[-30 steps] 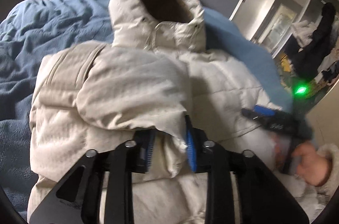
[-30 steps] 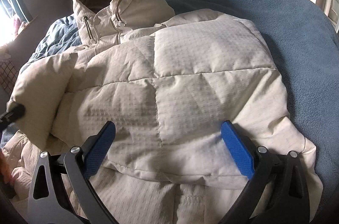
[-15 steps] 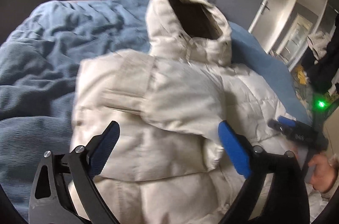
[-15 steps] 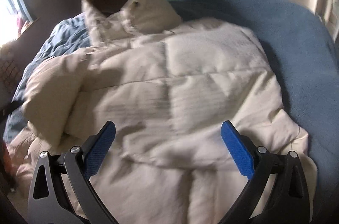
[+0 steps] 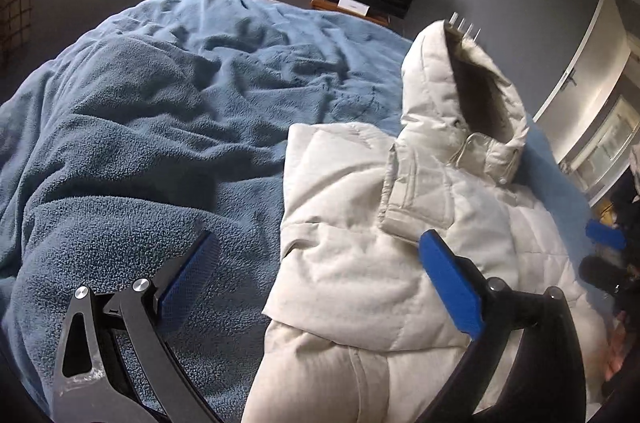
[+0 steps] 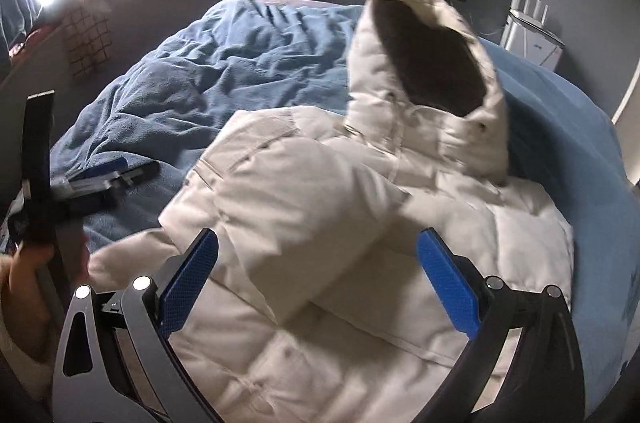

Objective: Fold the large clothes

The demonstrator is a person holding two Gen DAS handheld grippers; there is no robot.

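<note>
While the cream jacket (image 5: pixel 360 263) lies on the blue blanket (image 5: pixel 140 143), both sleeves are folded in. Left tool (image 5: pixel 316 287) and right tool (image 6: pixel 320 283) gape wide, holding nothing.

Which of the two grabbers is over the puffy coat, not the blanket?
The right gripper: both blue fingers sit over the cream puffy hooded jacket. The left gripper straddles the jacket's edge, one finger over the blue fleece blanket.

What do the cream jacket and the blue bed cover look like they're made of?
Jacket: likely a matte woven shell, nylon or polyester, over padding; stitched quilt lines and puffy panels suggest down or synthetic fill, which one I can't tell. Bed cover: looks like fleece or plush, with a nubby, pilled pile and soft rumpled folds.
</note>
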